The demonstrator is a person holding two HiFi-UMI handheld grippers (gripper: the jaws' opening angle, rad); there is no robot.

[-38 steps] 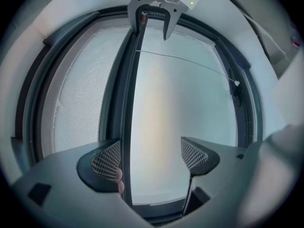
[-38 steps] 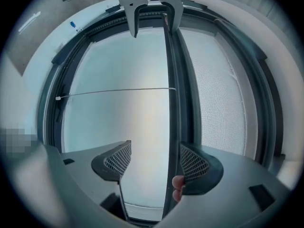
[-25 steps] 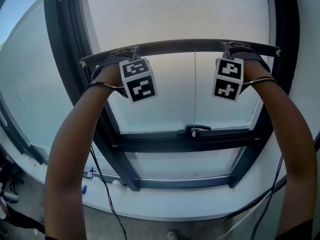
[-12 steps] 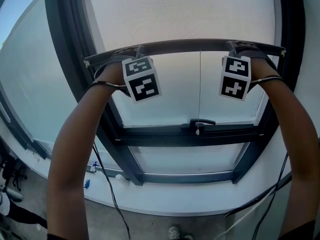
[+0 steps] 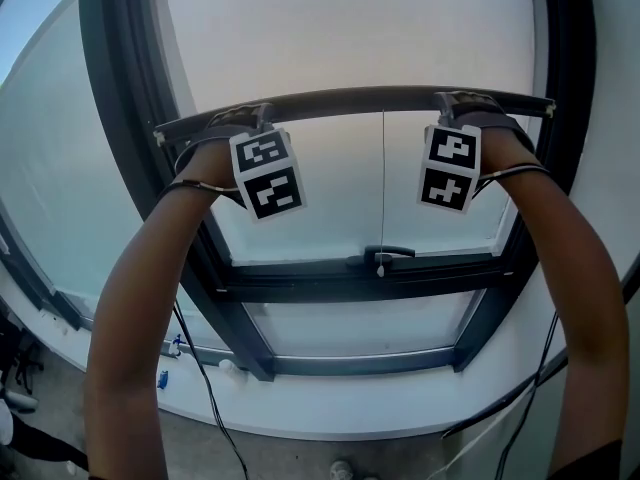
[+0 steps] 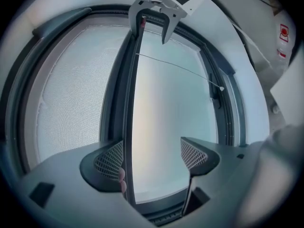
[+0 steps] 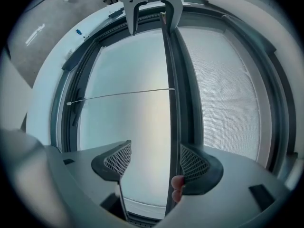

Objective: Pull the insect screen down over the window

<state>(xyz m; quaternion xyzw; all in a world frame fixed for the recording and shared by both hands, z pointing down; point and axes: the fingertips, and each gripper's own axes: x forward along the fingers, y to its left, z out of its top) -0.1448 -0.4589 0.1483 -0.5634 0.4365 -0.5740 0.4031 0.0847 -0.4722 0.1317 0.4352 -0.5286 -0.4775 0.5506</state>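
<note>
The insect screen's grey mesh (image 5: 350,28) covers the upper window and ends in a dark bottom bar (image 5: 350,101). My left gripper (image 5: 245,118) and right gripper (image 5: 465,103) sit on that bar near its two ends. In the left gripper view the left gripper (image 6: 151,158) is open, with the bar (image 6: 129,103) against its left jaw and a person's fingertips (image 6: 122,179) hooked beside it. In the right gripper view the right gripper (image 7: 156,163) is open, the bar (image 7: 173,103) lies along its right jaw, and fingertips (image 7: 176,186) show there. A thin pull cord (image 5: 382,188) hangs from the bar.
The dark window frame (image 5: 130,168) surrounds the pane, with a handle (image 5: 388,255) on the lower sash. Below lies a white sill (image 5: 400,408) with small objects (image 5: 172,348) and cables (image 5: 205,388). Floor shows at bottom left.
The bottom bar and both grippers have come slightly lower, closer to the window handle. The head view has shifted a little. Both grippers keep their places on the bar.
</note>
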